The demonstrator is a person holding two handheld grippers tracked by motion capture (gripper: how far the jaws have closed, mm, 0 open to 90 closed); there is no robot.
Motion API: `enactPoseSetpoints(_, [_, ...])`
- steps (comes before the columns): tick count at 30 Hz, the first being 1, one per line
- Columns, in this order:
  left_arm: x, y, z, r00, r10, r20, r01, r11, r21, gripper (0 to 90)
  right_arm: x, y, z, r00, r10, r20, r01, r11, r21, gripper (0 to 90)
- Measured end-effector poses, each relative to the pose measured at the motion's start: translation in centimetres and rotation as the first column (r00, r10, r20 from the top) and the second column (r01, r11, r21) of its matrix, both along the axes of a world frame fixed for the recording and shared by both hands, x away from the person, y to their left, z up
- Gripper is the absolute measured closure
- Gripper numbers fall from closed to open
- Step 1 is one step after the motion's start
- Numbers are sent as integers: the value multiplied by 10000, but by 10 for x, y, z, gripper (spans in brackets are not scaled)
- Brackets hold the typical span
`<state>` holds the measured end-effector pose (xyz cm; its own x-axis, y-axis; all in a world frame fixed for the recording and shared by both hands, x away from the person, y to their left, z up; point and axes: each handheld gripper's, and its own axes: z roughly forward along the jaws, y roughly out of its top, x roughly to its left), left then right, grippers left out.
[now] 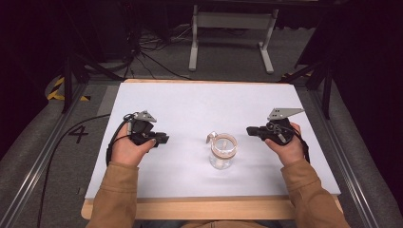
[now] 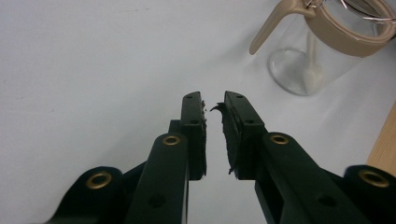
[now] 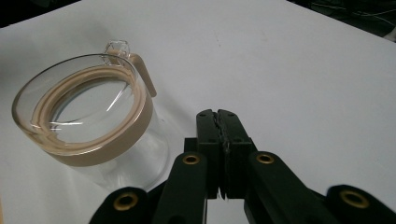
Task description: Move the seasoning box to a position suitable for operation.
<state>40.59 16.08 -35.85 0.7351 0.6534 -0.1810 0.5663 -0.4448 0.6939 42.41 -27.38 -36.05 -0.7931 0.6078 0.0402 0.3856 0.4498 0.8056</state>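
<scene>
Glass jar (image 1: pixel 222 152) upright on table (image 1: pixel 190 102), between both tools, untouched. Left tool (image 2: pixel 214 108) slightly parted; right tool (image 3: pixel 218 115) closed, empty, just beside jar. Best approach: spread jaws first, grip tan collar (image 3: pixel 112 147), keep level.

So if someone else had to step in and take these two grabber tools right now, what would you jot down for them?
Left gripper: jaws slightly apart, holding nothing, resting over the white table left of the jar.
Right gripper: jaws pressed together, empty, just right of the jar.
Glass jar: stands upright between the two grippers, near the table's front edge, with its tan lid on top and a tan lever sticking out from the rim.
Done: nothing that shows; neither gripper touches the jar.
Left: probably approach the jar and work its lid or lever, steadying the glass with the other gripper.
</scene>
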Motion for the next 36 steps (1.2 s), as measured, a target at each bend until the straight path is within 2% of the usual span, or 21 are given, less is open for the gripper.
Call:
enactPoseSetpoints(10, [1,-5,-1,9999,-135,43,134,9999,98,789,-2,1,-3,9999,30,-113,-30,10000,-1,888])
enactPoseSetpoints(17, [3,-23,-2,9983,-533,216,526,9981,334,804,-6,-1,-2,10000,16,-8,-16,10000,-78,888])
enactPoseSetpoints(20, [3,-32,-4,9974,-682,232,677,9974,237,814,-7,-1,-2,10000,25,32,-25,9999,-110,886])
enactPoseSetpoints(25, [7,-48,-9,9944,-1038,179,1033,9943,260,822,-11,-3,-3,10000,2,11,-2,9999,-173,885])
enactPoseSetpoints(27, [9,-57,-12,9905,-1376,21,1374,9898,372,828,-12,-4,-4,10000,-2,33,2,9998,-223,883])
enactPoseSetpoints(31, [13,-73,-20,9873,-1583,-88,1585,9865,402,849,-16,-7,-5,10000,-72,36,73,9997,-254,880])
enactPoseSetpoints(32, [15,-75,-21,9841,-1773,-98,1776,9826,539,852,-17,-8,-5,10000,-83,48,84,9996,-268,880])
enactPoseSetpoints(33, [16,-78,-22,9835,-1796,-209,1804,9821,549,854,-18,-9,-5,9999,-127,43,128,9995,-272,880])
enactPoseSetpoints(36, [19,-86,-27,9825,-1853,-175,1860,9807,609,856,-22,-11,-5,9999,-163,45,164,9994,-310,880])
